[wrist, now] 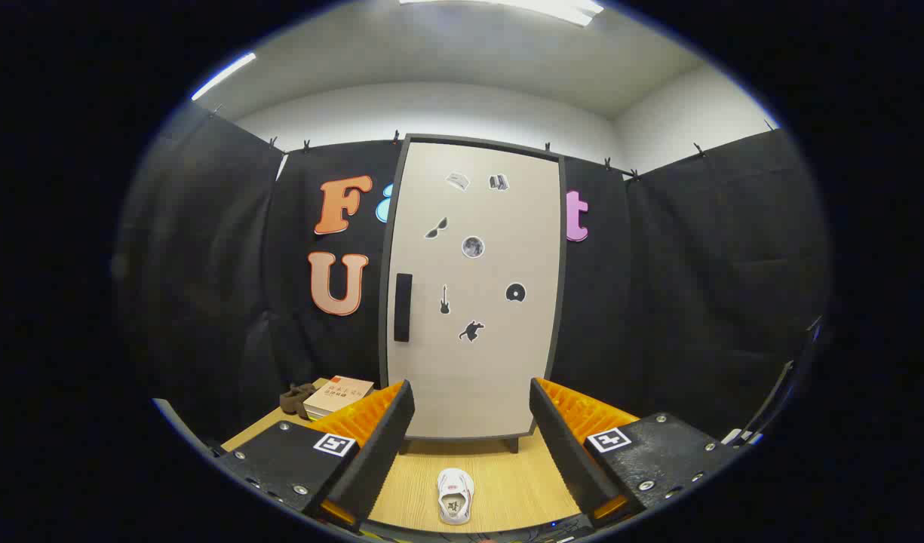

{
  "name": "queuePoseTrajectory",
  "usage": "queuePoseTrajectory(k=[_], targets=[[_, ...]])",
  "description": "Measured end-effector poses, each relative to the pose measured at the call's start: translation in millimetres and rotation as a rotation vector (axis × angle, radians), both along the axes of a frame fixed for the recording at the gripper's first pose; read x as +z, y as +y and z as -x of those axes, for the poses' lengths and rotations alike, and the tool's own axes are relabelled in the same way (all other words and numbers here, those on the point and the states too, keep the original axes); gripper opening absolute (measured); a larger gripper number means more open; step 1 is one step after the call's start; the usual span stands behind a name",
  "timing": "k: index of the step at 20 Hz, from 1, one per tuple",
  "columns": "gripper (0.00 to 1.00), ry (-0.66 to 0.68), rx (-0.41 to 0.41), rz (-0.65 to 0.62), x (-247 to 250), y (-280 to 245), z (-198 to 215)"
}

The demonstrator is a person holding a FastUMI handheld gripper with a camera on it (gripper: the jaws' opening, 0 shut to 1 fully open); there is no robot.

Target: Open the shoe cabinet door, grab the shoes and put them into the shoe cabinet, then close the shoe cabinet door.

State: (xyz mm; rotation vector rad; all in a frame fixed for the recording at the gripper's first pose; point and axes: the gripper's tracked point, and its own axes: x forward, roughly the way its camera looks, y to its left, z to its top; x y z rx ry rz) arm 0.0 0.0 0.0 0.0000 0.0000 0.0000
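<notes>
At the table's far left corner lie a small dark brown object and, just right of it, a stack of books with a pale cover and an orange-red band along its top edge; what the brown object is cannot be told at this size. Next comes the left finger of the claw, black on its inner face with orange ribbed padding behind it and a square black-and-white marker on its black mount. Between the two fingers, on the light wooden table top near its front edge, lies the shoe: a small white sneaker seen from above, toe pointing away toward the cabinet, with a dark printed patch on its insole or tongue. It touches neither finger. Beyond the fingers, at the far edge of the table, stands the shoe cabinet, tall and narrow, with a dark frame and short dark feet. Its door is pale beige, shut flush in the frame, and carries a black vertical handle on its left side and several small black and grey stickers scattered over its face. The right finger mirrors the left. The claw stands wide apart, holding nothing.
</notes>
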Motion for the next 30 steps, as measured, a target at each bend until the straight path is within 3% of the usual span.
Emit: queuePoseTrajectory(k=[16,30], targets=[[0.96,-0.007,-0.012,0.0,4.0,-2.0,1.5],[0.96,-0.009,0.006,-0.013,2.1,16.8,-26.6]])
